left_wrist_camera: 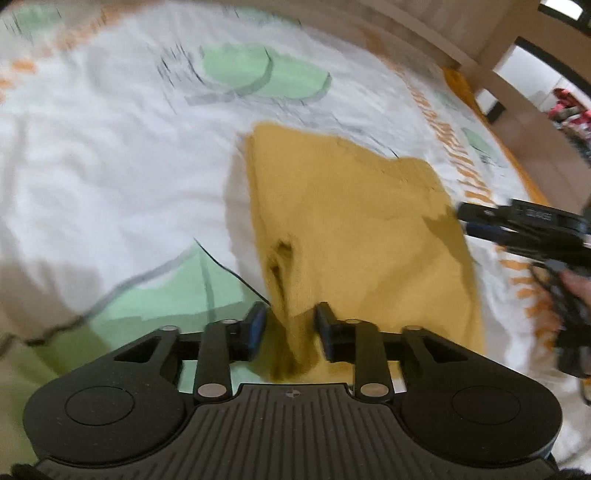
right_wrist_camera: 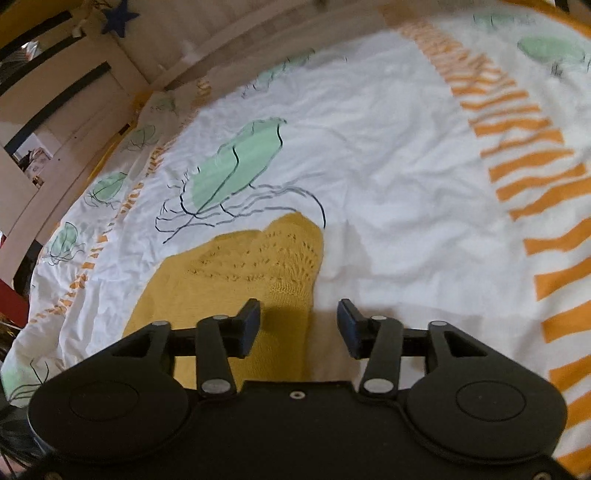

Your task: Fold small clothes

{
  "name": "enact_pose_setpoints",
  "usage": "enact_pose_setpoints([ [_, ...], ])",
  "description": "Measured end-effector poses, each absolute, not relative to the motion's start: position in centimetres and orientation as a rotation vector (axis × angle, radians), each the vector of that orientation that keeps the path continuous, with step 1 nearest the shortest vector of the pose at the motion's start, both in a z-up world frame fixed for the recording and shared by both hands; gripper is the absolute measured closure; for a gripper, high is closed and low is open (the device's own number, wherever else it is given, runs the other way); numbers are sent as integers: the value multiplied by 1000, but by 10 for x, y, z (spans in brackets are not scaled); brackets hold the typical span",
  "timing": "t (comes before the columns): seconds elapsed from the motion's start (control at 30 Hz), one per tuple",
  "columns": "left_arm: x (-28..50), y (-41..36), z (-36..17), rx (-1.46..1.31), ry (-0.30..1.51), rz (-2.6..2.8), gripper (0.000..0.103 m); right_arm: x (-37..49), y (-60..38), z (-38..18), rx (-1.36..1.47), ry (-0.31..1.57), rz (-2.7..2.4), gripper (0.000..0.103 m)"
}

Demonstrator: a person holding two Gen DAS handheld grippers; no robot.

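Observation:
A mustard-yellow knitted garment (left_wrist_camera: 351, 221) lies folded on the white bedspread (left_wrist_camera: 110, 147). In the left wrist view a raised fold of it runs up between the fingers of my left gripper (left_wrist_camera: 290, 317); the pads stand a little apart from the fabric, so the gripper is open. My right gripper (left_wrist_camera: 463, 221) reaches in from the right at the garment's far edge. In the right wrist view the right gripper (right_wrist_camera: 299, 314) is open just above the garment (right_wrist_camera: 258, 258), near its right edge, with nothing pinched.
The bedspread (right_wrist_camera: 388, 166) is printed with green shapes and orange stripes. Wooden furniture (left_wrist_camera: 417, 29) stands beyond the bed. A dark blue star (right_wrist_camera: 120, 16) hangs on pale furniture at upper left. A hand (left_wrist_camera: 576, 284) holds the right gripper's cables.

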State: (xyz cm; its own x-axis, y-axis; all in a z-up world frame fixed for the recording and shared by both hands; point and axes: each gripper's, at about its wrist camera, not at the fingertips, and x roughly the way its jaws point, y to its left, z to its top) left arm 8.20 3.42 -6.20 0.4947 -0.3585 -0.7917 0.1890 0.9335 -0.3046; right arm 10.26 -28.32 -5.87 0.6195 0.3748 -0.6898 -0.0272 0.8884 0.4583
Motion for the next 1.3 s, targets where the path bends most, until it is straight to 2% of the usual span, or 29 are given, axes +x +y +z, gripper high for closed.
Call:
enact_pose_setpoints([
  [0.07, 73, 33, -56, -135, 944, -286, 69, 92, -281, -53, 405, 849, 228, 31],
  [0.2, 64, 31, -43, -30, 830, -199, 68, 70, -274, -43, 347, 796, 203, 19],
  [0.27, 58, 30, -37, 28, 792, -163, 68, 58, -269, -39, 314, 778, 184, 6],
  [0.33, 53, 27, -30, 72, 764, -121, 68, 48, -262, -35, 281, 769, 162, 0],
  [0.57, 34, 9, -16, 193, 748, -32, 68, 5, -251, -15, 322, 660, 158, 0],
  [0.73, 17, 6, -6, 152, 759, -57, 68, -17, -242, -11, 374, 719, 127, 0],
  [1.0, 2, 5, -3, 97, 844, -147, 68, -47, -217, -9, 234, 799, 64, 1],
  [1.3, -10, 2, -12, 110, 909, -127, 68, -80, -203, 6, 132, 708, -13, 1],
])
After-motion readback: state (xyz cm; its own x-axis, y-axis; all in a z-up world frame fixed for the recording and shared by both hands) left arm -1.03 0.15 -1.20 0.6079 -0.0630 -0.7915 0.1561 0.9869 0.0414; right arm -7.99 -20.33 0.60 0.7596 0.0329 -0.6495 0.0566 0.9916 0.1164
